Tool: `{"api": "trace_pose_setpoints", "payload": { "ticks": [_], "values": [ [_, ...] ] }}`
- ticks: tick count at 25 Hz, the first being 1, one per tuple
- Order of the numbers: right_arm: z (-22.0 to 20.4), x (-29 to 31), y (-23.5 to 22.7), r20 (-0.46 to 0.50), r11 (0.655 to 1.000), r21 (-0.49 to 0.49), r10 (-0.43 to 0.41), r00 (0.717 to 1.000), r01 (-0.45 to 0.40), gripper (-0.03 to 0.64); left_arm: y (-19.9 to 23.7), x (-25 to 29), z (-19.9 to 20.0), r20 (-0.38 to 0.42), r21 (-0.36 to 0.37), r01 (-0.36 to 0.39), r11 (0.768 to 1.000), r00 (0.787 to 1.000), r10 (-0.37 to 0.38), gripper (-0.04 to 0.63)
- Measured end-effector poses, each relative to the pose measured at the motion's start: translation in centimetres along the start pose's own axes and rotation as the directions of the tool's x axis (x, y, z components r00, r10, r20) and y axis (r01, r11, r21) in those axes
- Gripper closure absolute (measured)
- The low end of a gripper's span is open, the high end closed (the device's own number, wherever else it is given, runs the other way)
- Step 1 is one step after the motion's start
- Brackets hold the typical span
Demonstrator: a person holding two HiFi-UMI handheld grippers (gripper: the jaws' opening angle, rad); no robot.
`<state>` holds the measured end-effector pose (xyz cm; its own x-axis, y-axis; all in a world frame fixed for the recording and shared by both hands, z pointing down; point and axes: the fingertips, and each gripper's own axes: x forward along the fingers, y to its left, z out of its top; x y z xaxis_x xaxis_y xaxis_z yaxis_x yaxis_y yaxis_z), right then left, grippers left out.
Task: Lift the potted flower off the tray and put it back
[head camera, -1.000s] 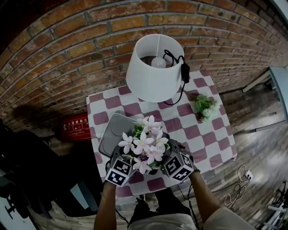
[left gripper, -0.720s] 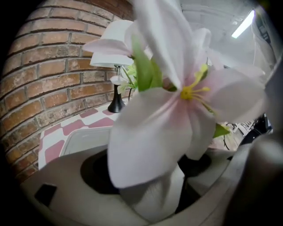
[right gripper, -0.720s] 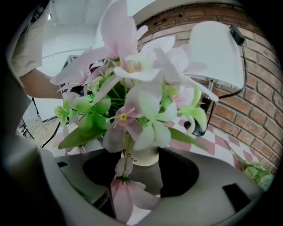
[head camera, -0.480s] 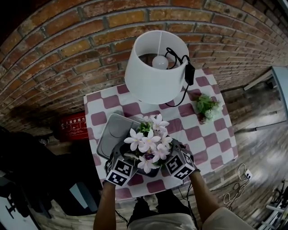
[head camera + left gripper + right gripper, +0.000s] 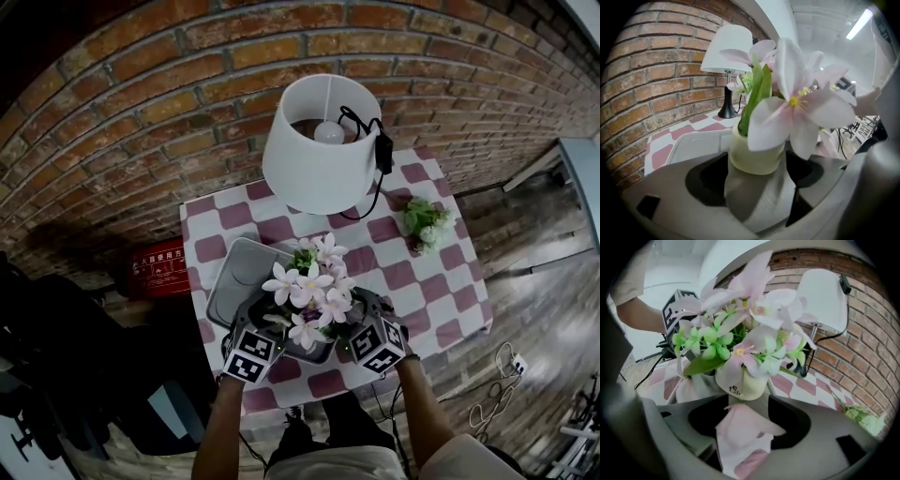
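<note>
Potted flower (image 5: 309, 302) is pinched between left gripper (image 5: 270, 330) and right gripper (image 5: 352, 330) at the tray's (image 5: 232, 277) near corner; the gripper views alone show each pair of jaws together, tips against the pot.

Cream pot (image 5: 742, 380), right gripper view: small dark print low on its side in two lines, an "e" on top and "Lif" under it, the rest not clear, could be a brand mark. Red box (image 5: 161, 267) low beside the left edge of the checkered tabletop (image 5: 412, 281), head view: one row of white Chinese characters on its face, too small to read for sure. Left gripper cube (image 5: 248, 356) and right gripper cube (image 5: 377, 347): black-and-white square marker patterns only, code-type squares, not letters or numbers. Nothing else legible
</note>
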<state>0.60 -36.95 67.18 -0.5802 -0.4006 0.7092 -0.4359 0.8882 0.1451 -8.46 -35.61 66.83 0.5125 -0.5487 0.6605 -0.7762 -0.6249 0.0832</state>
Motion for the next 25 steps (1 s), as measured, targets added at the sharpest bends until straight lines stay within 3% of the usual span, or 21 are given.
{"api": "trace_pose_setpoints", "payload": {
  "ticks": [7,14,20,25],
  "values": [
    [-0.6,-4.9,0.3,-0.006,0.995,0.033,-0.097,0.995,0.097,0.330,-0.5,-4.0,-1.8,-0.008,0.011,-0.044,0.999,0.999,0.044,0.184],
    [0.7,-12.0,0.8,0.019,0.966,0.071,-0.249,0.968,0.247,0.376,-1.8,-9.9,-2.0,0.021,0.055,-0.088,0.995,0.996,0.087,0.229],
    [2.8,-16.4,4.2,0.051,0.960,0.078,-0.274,0.960,0.270,0.414,-5.2,-14.7,-1.0,0.041,0.189,-0.087,0.978,0.996,0.080,0.288],
    [4.2,-19.4,8.2,0.085,0.963,0.093,-0.259,0.962,0.252,0.462,-7.0,-18.7,0.0,0.088,0.239,-0.147,0.960,0.988,0.130,0.319]
  ]
}}
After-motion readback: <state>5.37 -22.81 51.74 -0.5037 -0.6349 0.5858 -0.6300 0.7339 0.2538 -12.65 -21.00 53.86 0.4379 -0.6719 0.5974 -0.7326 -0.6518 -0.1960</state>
